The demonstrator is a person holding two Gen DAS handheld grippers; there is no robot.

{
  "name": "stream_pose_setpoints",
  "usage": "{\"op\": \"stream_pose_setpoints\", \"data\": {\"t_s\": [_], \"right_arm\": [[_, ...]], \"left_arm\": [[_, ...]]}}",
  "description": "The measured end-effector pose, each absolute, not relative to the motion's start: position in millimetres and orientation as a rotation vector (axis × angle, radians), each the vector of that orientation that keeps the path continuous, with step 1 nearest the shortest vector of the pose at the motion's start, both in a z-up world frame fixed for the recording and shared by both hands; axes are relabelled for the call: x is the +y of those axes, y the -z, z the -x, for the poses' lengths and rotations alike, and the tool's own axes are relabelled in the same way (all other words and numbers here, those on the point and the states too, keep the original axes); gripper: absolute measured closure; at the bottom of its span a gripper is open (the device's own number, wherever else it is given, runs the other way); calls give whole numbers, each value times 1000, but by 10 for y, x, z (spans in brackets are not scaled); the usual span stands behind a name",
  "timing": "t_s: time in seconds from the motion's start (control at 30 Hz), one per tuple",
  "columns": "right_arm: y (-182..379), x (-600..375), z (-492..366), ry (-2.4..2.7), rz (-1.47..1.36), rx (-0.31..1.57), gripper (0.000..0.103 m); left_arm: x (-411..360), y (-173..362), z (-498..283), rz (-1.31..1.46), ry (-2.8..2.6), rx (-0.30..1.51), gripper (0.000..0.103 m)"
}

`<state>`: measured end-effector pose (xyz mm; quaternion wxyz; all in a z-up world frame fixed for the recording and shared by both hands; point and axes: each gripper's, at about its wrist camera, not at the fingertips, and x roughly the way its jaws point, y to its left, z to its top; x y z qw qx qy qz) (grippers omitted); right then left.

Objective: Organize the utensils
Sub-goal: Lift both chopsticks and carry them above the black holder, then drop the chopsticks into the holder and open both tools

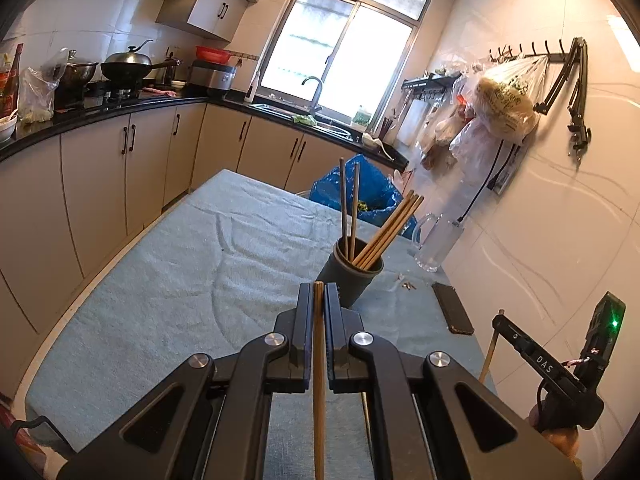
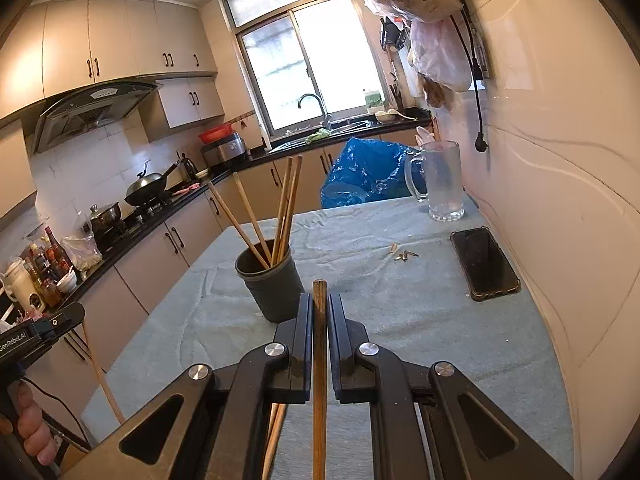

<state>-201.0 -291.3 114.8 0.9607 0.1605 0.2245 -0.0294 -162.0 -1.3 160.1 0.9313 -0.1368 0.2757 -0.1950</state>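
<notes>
A dark grey cup (image 1: 352,276) stands on the table with several wooden chopsticks (image 1: 390,232) in it. It also shows in the right wrist view (image 2: 272,284) with its chopsticks (image 2: 286,208). My left gripper (image 1: 319,292) is shut on a wooden chopstick (image 1: 319,360), just short of the cup. My right gripper (image 2: 320,300) is shut on another wooden chopstick (image 2: 319,360), to the right of the cup. More chopsticks (image 2: 274,432) lie under the right gripper. The right gripper's body (image 1: 560,372) shows at the left view's right edge.
The table is covered with a grey-blue cloth (image 1: 180,280). A black phone (image 2: 486,262), small keys (image 2: 406,256) and a clear glass jug (image 2: 440,180) lie near the wall. A blue bag (image 2: 368,172) sits beyond the table's far edge. Kitchen counters run along the left.
</notes>
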Motion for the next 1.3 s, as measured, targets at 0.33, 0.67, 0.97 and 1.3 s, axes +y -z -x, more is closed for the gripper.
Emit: {"op": "stream_pose_setpoints", "data": {"t_s": [0.33,0.67,0.97,1.3], "right_arm": [[-1300,-2837,1935,26,-315,423,96],[-1404,-2794,1861,-17,-321,395,96],[-1797,-2874,1618,-47,-322,328,96],[-2311,-2914,1000,-23,-343,187,96]], "left_arm": [[50,-1710,1658,290,405,528,98],[-59,-1935,1685,240,494,471,98],[-191,-2415,1369,236,544,415,98],[-544,-2905,725,169,461,317,98]]}}
